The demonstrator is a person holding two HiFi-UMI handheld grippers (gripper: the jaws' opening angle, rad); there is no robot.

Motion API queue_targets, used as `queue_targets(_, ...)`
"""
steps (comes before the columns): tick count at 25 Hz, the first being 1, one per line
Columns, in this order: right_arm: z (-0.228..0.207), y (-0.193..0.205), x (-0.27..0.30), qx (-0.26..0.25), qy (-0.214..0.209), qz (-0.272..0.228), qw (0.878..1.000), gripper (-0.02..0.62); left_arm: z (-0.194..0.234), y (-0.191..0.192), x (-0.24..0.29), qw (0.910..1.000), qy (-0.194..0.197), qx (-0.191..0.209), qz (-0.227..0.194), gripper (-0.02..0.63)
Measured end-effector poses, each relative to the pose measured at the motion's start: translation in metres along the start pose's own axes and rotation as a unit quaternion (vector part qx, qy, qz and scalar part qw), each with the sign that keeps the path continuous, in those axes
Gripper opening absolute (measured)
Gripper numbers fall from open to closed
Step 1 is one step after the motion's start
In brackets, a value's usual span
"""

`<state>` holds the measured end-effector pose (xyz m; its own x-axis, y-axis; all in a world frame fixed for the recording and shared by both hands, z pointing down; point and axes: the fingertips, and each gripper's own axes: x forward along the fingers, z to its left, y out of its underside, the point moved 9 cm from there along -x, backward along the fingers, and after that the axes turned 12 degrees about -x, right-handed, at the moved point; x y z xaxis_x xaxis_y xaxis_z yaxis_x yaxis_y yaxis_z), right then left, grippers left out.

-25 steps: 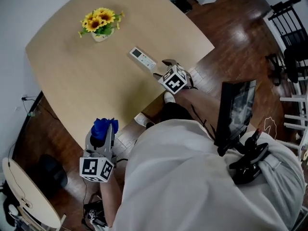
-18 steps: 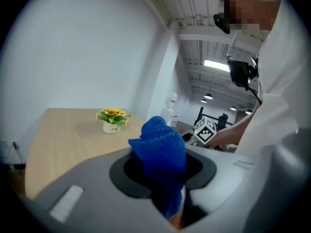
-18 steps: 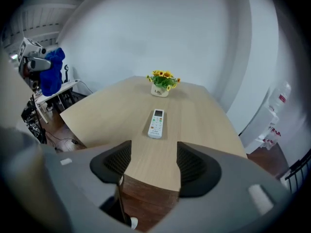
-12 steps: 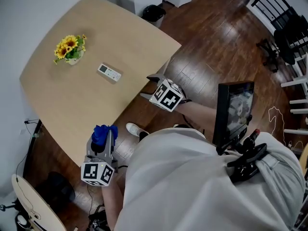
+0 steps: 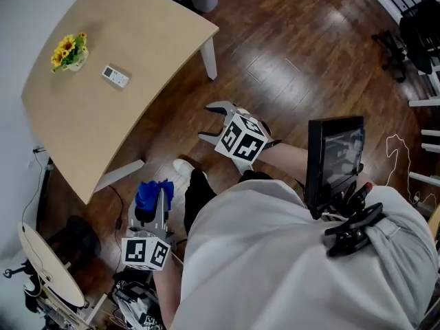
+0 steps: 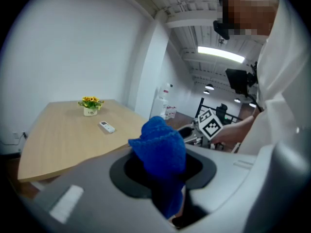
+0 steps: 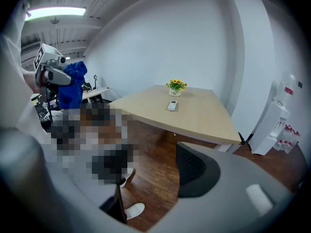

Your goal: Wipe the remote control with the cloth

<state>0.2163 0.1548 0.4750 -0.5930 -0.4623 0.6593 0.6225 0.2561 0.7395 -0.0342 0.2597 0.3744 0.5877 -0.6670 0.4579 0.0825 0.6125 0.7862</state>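
Fingers (image 6: 82, 191) of the left gripper (image 6: 167, 188) stay clenched on the blue fuzzy cloth (image 6: 159, 147), which bunches up out of the gap between them and hangs down in front. In the head view this gripper is low on the left, over the dark brown wooden floor (image 5: 295, 67) and near the person's legs, no longer beside the table edge as it was a second ago.

The pale wooden tabletop (image 5: 103, 129) has slid up into the top left corner of the head view and looks much smaller, so the person seems to have stepped back from it. The small white rectangular remote control (image 5: 115, 76) lies flat where it was, just beside the little pot of yellow sunflowers (image 5: 69, 51); neither has moved on the tabletop.

A second ago the right gripper (image 5: 213, 122) hung at the table edge, close to the remote control. Now it is over the floor, well apart from the tabletop. Its fingers are spread and hold nothing: its own view shows only floor and a white shoe (image 7: 133, 211) between them, with the remote control far off on the tabletop.

For the task, this reads as a retreat, not a wiping stroke. The cloth is in hand but nowhere near the remote control, and neither gripper touches it. Whether the wipe is finished or was never begun cannot be told from here. Any wiping would need the person to close in on the tabletop again.
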Motion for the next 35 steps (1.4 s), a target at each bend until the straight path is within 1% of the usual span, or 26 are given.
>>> queue_targets(3, 0.019, 0.012, -0.018, 0.012, 0.003, -0.005, 1.0, 0.29, -0.009, 0.008, -0.008, 1.0, 0.002, 0.002, 0.001, 0.144)
queue_targets(5, 0.029, 0.012, -0.028, 0.023, 0.009, -0.011, 1.0, 0.29, -0.015, 0.01, -0.011, 0.9998, 0.012, 0.014, -0.002, 0.144)
queue_targets(8, 0.048, 0.004, -0.047, 0.025, 0.022, -0.023, 0.999, 0.29, -0.025, 0.012, -0.022, 0.9986, 0.037, 0.037, -0.007, 0.144)
queue_targets(11, 0.072, -0.011, -0.065, 0.014, 0.038, -0.031, 0.999, 0.29, -0.029, 0.016, -0.047, 0.9971, 0.056, 0.047, -0.019, 0.144)
queue_targets(14, 0.104, -0.025, -0.074, 0.009, 0.045, -0.032, 0.998, 0.29, -0.021, 0.027, -0.078, 0.9965, 0.065, 0.045, -0.028, 0.144)
queue_targets(19, 0.158, -0.05, -0.076, -0.013, 0.045, -0.031, 0.998, 0.29, 0.007, 0.061, -0.13, 0.9972, 0.061, 0.026, -0.033, 0.146)
queue_targets(22, 0.17, -0.053, -0.08, -0.013, 0.047, -0.031, 0.998, 0.29, 0.017, 0.075, -0.143, 0.9973, 0.064, 0.019, -0.031, 0.146)
queue_targets(26, 0.19, -0.055, -0.089, -0.003, 0.053, -0.043, 0.998, 0.29, 0.014, 0.08, -0.159, 0.9972, 0.064, 0.025, -0.03, 0.146)
queue_targets(30, 0.215, -0.063, -0.095, -0.01, 0.059, -0.046, 0.997, 0.29, 0.017, 0.089, -0.178, 0.9964, 0.07, 0.029, -0.038, 0.146)
queue_targets(35, 0.226, -0.069, -0.104, -0.026, 0.065, -0.042, 0.997, 0.29, 0.014, 0.099, -0.188, 0.9957, 0.077, 0.029, -0.043, 0.146)
